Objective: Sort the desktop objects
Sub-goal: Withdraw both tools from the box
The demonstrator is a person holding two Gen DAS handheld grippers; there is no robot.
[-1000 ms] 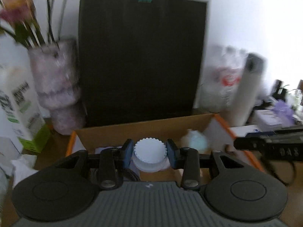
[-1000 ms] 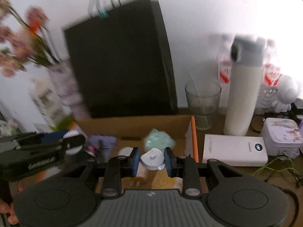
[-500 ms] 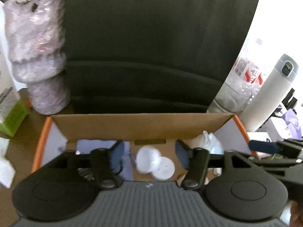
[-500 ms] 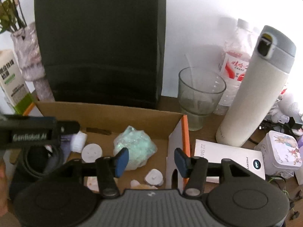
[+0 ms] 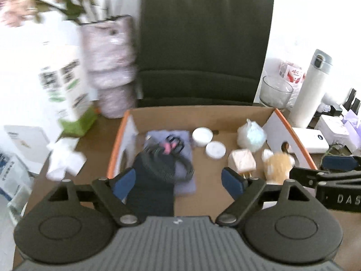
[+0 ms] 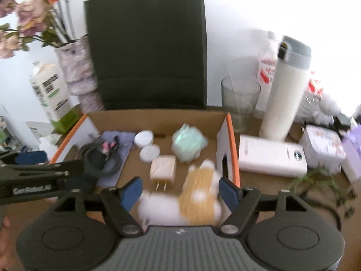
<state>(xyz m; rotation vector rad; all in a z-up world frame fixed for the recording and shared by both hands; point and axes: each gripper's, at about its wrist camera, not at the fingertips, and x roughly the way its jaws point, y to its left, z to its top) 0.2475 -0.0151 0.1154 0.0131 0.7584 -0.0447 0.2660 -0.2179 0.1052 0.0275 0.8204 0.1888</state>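
Note:
An open cardboard box [image 5: 198, 114] [image 6: 158, 116] with orange rims holds the sorted things: two white round jars [image 5: 202, 136] [image 6: 144, 138], a pale green bundle [image 5: 251, 136] [image 6: 188, 142], a beige plug charger [image 5: 241, 161] [image 6: 163, 168], an orange-white plush toy [image 5: 277, 164] [image 6: 198, 196], a dark cable coil [image 5: 164, 162] [image 6: 99, 158] on a lilac cloth. My left gripper [image 5: 178, 181] is open and empty above the box's near edge. My right gripper [image 6: 180, 195] is open and empty over the plush toy.
A black paper bag [image 5: 203, 45] stands behind the box, with a flower vase [image 5: 110, 67] and a carton [image 5: 65, 85] to the left. To the right stand a glass [image 6: 239, 103], a white flask [image 6: 284, 90], a white power bank [image 6: 270, 158] and a small tin [image 6: 322, 146].
One second ago each gripper was shut on a small white item. Both jaws then opened over the box, and both grippers have since pulled back and up, empty.

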